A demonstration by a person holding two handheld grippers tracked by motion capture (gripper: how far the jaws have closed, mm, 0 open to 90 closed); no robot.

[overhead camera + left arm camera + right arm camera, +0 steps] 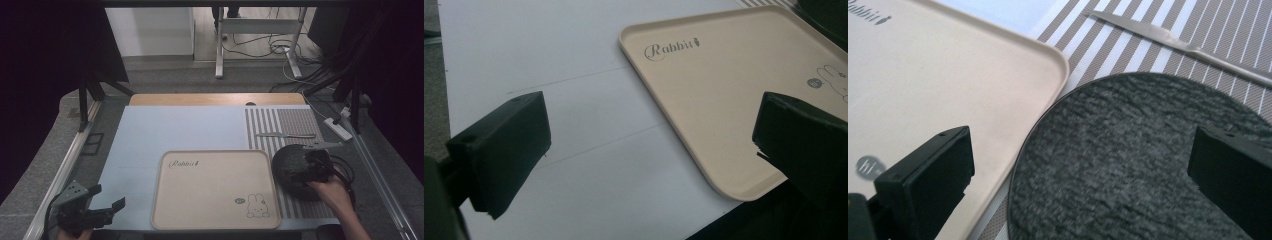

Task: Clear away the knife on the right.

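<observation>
Left gripper (107, 207) low at the table's near-left corner, jaws spread wide, nothing between them. In its own view (649, 150) the jaws hang over bare pale-blue mat (549, 55), the right jaw over the near corner of the tray (704, 100).

Pale-blue mat (175, 130) covers most of the table; faint crease lines run across it. A strip of wooden tabletop (215, 99) shows along the far edge.

Beige tray (215, 190) sits centre-near on the mat, empty, flat. Script lettering at its far-left corner, a small rabbit drawing at the near-right.

Right of the tray, a grey-and-white striped placemat (295, 127). A table knife (286, 135) lies across it, well beyond the plate.

Dark speckled plate (292, 162) rests on the striped mat, its rim just beside the tray's right edge; whether rim and tray touch cannot be told. In the right gripper view the plate (1128, 165) is slightly blurred.

Right gripper (312, 167) over the plate, hand (332, 192) behind it. Jaws wide apart (1083, 170), left jaw above the tray (948, 85), right jaw above the plate; gripping nothing.

Room: grey floor, white table legs and tangled cables at the back, dark curtains both sides, metal frame rails flanking the table.
</observation>
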